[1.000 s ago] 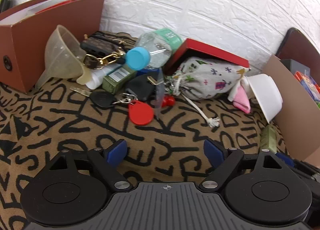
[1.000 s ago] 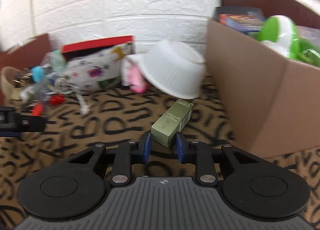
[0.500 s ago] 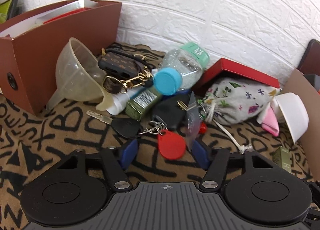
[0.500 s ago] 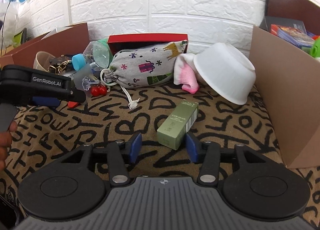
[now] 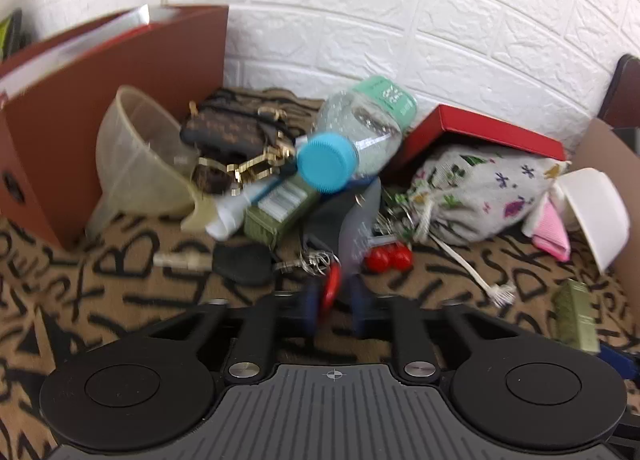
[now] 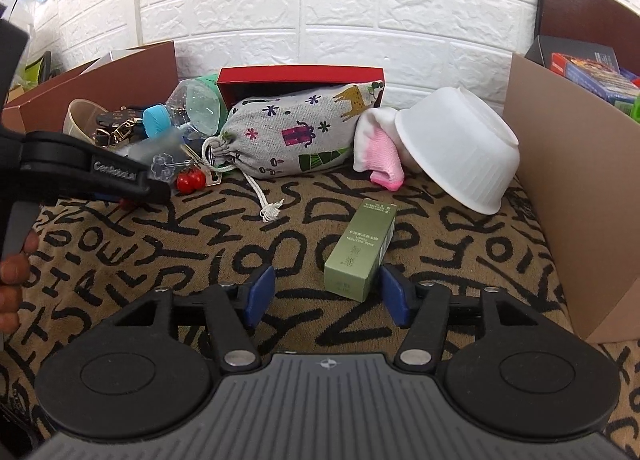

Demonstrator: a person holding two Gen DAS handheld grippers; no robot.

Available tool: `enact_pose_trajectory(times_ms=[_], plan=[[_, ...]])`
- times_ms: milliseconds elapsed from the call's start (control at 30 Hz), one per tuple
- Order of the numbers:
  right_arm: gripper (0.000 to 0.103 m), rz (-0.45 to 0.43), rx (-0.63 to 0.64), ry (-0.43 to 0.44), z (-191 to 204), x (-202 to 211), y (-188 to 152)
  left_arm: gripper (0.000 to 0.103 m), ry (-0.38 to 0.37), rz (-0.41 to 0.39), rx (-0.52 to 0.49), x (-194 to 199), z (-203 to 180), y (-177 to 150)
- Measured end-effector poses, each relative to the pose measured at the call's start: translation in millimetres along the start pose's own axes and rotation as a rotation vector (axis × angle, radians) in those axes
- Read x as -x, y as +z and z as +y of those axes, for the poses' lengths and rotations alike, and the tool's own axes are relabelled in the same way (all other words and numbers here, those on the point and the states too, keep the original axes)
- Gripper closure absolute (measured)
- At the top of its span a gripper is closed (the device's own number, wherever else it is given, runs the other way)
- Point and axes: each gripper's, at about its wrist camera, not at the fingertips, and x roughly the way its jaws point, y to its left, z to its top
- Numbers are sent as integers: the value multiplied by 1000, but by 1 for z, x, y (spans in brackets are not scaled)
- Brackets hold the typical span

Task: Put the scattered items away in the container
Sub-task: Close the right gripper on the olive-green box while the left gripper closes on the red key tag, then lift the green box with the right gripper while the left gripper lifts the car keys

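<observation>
My left gripper (image 5: 332,306) is shut on the red key tag (image 5: 331,292) of a key bunch with a black key (image 5: 242,264), at the front of a pile of scattered items. The pile holds a water bottle (image 5: 352,139) with a blue cap, a green box (image 5: 276,211), a funnel (image 5: 136,155) and a patterned pouch (image 5: 484,195). My right gripper (image 6: 326,294) is open on the patterned cloth, with a green carton (image 6: 362,248) lying just ahead between its fingers. The cardboard container (image 6: 568,187) stands to the right.
A white bowl (image 6: 460,151) lies tipped against pink and white socks (image 6: 380,155) by the container. A red box (image 6: 300,79) leans at the white brick wall. A brown box (image 5: 100,99) stands at the far left. The left gripper (image 6: 92,175) shows in the right wrist view.
My left gripper moved forward to the key bunch and closed on the red tag. My right gripper opened, let go of the green carton and drew back a little.
</observation>
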Motion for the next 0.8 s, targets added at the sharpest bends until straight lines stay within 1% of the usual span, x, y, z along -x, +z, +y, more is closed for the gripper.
enact_pose_trajectory(times_ms=[100, 400, 467, 500, 533, 600, 633, 667, 767, 800], plan=[[40, 10, 1, 1, 1, 4, -2, 103, -16, 7, 0, 7, 0, -8], [40, 31, 15, 9, 4, 21, -11, 103, -57, 35, -1, 34, -2, -32], [38, 35, 17, 10, 4, 24, -12, 103, -64, 36, 3, 41, 0, -37], [37, 36, 18, 9, 3, 25, -12, 101, -60, 28, -4, 44, 1, -38], [34, 38, 19, 7, 3, 25, -13, 88, -52, 15, -12, 45, 1, -38], [32, 37, 21, 1, 3, 25, -13, 66, -32, -10, -15, 45, 2, -36], [31, 37, 21, -4, 3, 24, -13, 61, -20, -21, -8, 45, 3, -34], [30, 38, 23, -6, 4, 24, -13, 51, -14, -30, 3, 44, 5, -32], [28, 36, 27, -8, 4, 23, -13, 49, -20, -34, 14, 38, 9, -23], [27, 36, 27, -10, 4, 22, -13, 45, -20, -35, 8, 35, 9, -21]])
